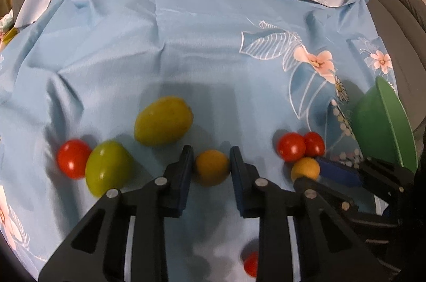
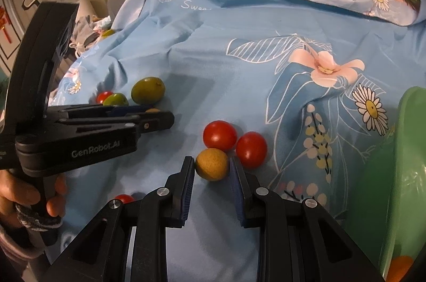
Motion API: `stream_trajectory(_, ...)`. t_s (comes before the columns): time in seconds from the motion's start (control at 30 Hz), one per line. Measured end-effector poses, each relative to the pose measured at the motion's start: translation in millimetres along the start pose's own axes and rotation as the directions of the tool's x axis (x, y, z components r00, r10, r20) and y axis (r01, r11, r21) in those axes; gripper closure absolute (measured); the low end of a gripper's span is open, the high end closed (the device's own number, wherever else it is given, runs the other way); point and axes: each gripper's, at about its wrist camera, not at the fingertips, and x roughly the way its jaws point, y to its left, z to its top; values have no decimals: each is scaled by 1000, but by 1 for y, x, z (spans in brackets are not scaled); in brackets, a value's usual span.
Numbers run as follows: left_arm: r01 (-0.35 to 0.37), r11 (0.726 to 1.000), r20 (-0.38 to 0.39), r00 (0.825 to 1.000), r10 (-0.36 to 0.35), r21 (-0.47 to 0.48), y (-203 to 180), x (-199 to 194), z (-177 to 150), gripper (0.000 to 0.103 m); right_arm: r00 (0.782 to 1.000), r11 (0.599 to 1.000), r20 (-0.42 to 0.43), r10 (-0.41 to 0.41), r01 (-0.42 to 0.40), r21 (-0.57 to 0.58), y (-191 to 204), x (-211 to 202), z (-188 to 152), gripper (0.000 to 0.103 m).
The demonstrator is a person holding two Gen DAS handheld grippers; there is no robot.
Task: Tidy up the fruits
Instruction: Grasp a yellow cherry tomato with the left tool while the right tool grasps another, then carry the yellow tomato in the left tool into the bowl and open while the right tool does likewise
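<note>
Light blue cloth (image 1: 186, 48) printed with white outlined leaves, pink flowers and white daisies. Red tomatoes (image 2: 220, 135), yellow-green plums (image 1: 163, 121) and orange-yellow round fruits (image 2: 212, 164) lie on it. Green bowl (image 1: 383, 127) at right. Grippers black with dark blue pads (image 2: 188, 183).

The left gripper (image 1: 211, 166) and right gripper (image 2: 212, 169) reach forward low, side by side, jaws parted.

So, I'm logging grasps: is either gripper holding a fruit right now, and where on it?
Neither clearly grips yet. Each open gripper, left gripper and right gripper, brackets a small orange fruit at its sides.
</note>
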Motion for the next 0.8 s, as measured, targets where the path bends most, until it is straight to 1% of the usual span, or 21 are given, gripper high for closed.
stream_trajectory(0.2,31,1000,19,999,-31,-1,-1,-29,-22,76,999,1000,22,31,-31,-4,8,-17,-6,75)
stream_trajectory(0.27,44,999,39,998,-44,-1,-3,-43,-30,76,999,999,28,41,-41,-4,11,-24,-11,75)
stream_trajectory(0.4,62,998,54,997,-62,2,-7,-65,-50,76,997,998,37,65,-65,-9,19,-40,-25,75)
stream_trajectory(0.5,59,998,67,996,-60,3,-11,-78,-62,75,996,998,47,70,-70,-5,22,-53,-34,75)
stream_trajectory(0.6,80,997,81,994,-79,-9,-14,-90,-70,75,996,998,62,70,-70,-5,24,-67,-40,75)
stream_trajectory(0.7,60,998,95,994,-60,-1,-17,-99,-76,75,995,998,83,64,-64,-9,27,-80,-42,75)
stream_trajectory(0.8,61,998,108,992,-61,-2,-20,-108,-81,75,992,998,105,67,-66,-12,31,-91,-44,75)
